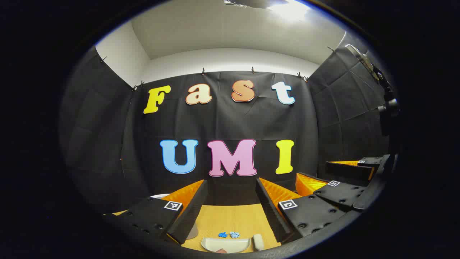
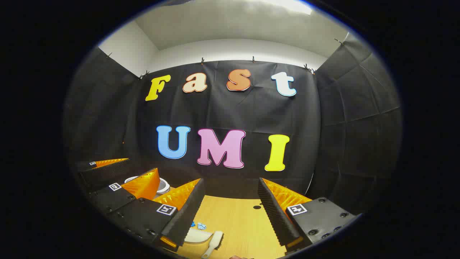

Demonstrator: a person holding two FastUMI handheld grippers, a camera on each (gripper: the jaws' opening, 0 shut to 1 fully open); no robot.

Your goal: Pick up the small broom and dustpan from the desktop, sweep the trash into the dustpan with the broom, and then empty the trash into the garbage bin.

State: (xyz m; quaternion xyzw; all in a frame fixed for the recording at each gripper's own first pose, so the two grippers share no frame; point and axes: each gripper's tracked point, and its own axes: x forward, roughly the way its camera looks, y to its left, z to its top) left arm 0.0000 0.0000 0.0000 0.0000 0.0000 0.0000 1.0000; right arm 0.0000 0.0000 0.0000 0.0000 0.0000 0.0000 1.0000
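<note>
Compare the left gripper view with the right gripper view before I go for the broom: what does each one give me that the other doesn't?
Left gripper view adds: the right tongs off to one side, and a mounted device high on the booth wall.

Right gripper view adds: the left tongs, the white garbage bin beside them, and a dark hole in the desktop.

Shared: the desktop, the dustpan, blue trash scraps just beyond it, and the broom. Both tongs are open and hold nothing.
</note>
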